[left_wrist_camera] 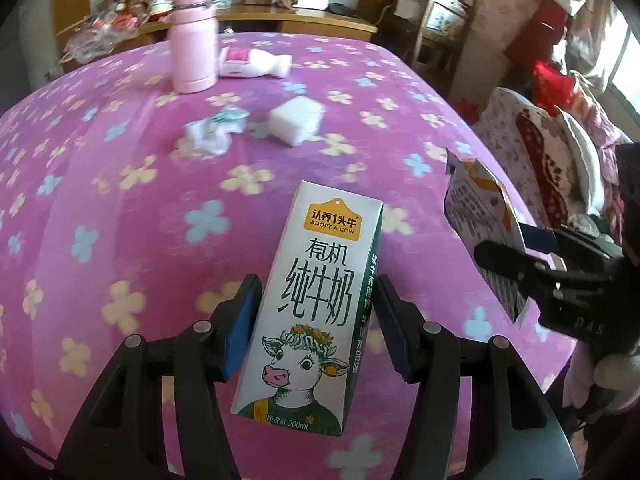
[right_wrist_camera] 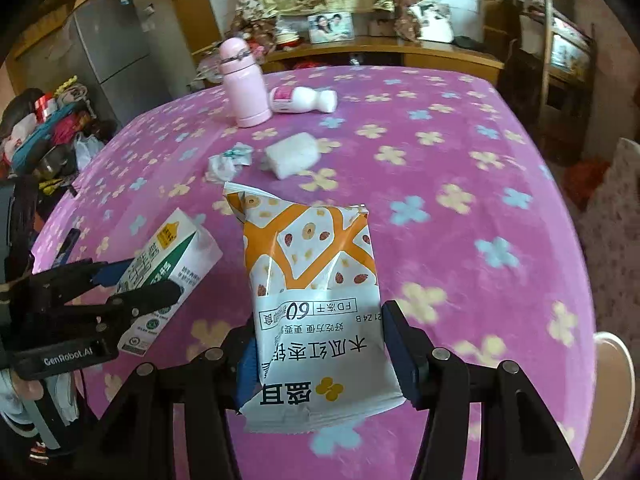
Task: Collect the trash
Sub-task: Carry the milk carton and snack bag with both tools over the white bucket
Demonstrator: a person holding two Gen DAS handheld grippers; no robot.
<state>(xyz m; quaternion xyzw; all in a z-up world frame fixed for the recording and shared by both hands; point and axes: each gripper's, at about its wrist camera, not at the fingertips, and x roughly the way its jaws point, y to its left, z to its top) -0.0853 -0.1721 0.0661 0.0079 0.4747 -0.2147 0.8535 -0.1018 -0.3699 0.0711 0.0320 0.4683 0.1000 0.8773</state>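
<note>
My left gripper (left_wrist_camera: 316, 292) is shut on a white and green milk carton (left_wrist_camera: 320, 248), held upright above the purple flowered tablecloth (left_wrist_camera: 120, 200). My right gripper (right_wrist_camera: 316, 328) is shut on an orange and white snack bag (right_wrist_camera: 312, 248), its blue pads pressing both sides. The two loads hang side by side: the snack bag (left_wrist_camera: 476, 208) and right gripper (left_wrist_camera: 516, 246) show at the right of the left wrist view, the carton (right_wrist_camera: 176, 248) and left gripper (right_wrist_camera: 140, 280) at the left of the right wrist view. A crumpled wrapper (right_wrist_camera: 230, 160) lies farther back on the cloth.
A white foam block (right_wrist_camera: 292, 154) sits beside the wrapper. Behind them a pink flask (right_wrist_camera: 242, 84) stands next to a small white bottle (right_wrist_camera: 304, 100) lying on its side. A wooden cabinet (right_wrist_camera: 400, 54) lines the far wall, a grey fridge (right_wrist_camera: 108, 48) stands at the left, and a wooden chair (right_wrist_camera: 560, 60) at the right.
</note>
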